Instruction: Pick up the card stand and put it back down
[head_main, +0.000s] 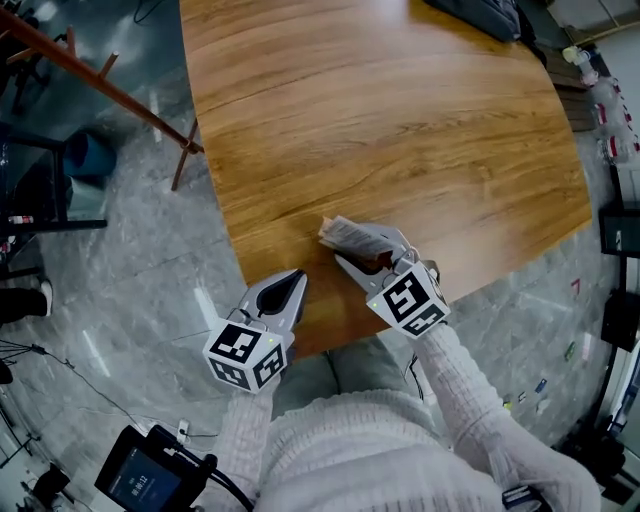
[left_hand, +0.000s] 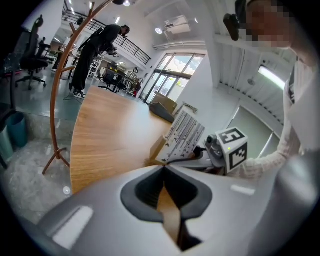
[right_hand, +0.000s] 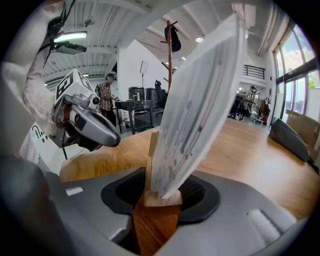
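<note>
One card stand (right_hand: 195, 110), base half hidden, clamped in right hand-held gripper (right_hand: 161, 194); left hand-held gripper (left_hand: 163, 170) closed.

chunky white ribbed knit sleeves (head_main: 470, 385)

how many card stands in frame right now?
1. The card stand is clamped in the jaws of the right gripper, by the near edge of the wooden table. No other shows in any view.

- An open-plan office or studio: a large brown oval wooden table (head_main: 400, 120) stands on a glossy grey stone floor (head_main: 120, 260).
- A black swivel office chair (left_hand: 31, 55) and a tall bent-wood coat stand (left_hand: 59, 100) stand nearby.
- Tall glass doors (left_hand: 172, 75), a railed upper gallery (right_hand: 255, 71), and a person in dark clothes (left_hand: 95, 45) at distant desks.
</note>
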